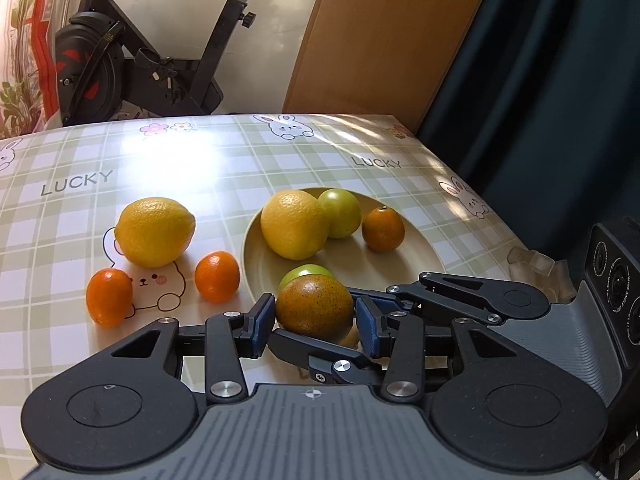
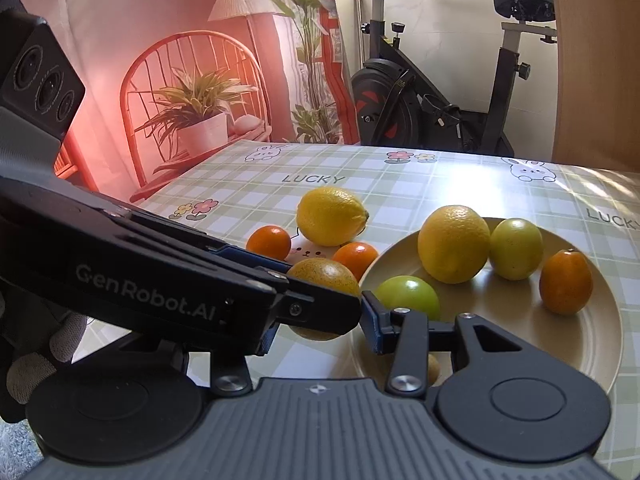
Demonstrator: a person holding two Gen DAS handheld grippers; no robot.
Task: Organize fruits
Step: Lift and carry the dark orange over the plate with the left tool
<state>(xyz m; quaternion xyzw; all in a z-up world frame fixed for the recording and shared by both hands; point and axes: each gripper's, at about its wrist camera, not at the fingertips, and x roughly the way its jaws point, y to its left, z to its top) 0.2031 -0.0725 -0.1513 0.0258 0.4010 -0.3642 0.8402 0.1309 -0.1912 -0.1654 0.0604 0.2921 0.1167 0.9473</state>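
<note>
A speckled orange-brown fruit [image 1: 315, 303] sits between the blue pads of my left gripper [image 1: 316, 318], at the near rim of the beige plate [image 1: 420, 256]. My right gripper [image 1: 340, 336] crosses under it from the right; in the right wrist view [image 2: 320, 316] the left gripper's body covers its left finger, and the speckled fruit [image 2: 326, 274] lies between the jaws. The plate [image 2: 580, 344] holds a lemon [image 1: 294, 224], two green fruits [image 1: 340, 213] [image 1: 306, 272] and a small orange [image 1: 383, 229]. A lemon [image 1: 155, 231] and two small oranges [image 1: 109, 297] [image 1: 217, 277] lie on the cloth.
The table has a green checked cloth [image 1: 280, 160] with bunnies. An exercise bike [image 1: 132, 60] stands behind it, a wooden board [image 1: 380, 40] and dark curtain [image 1: 560, 80] at the right. Its right edge is near the plate.
</note>
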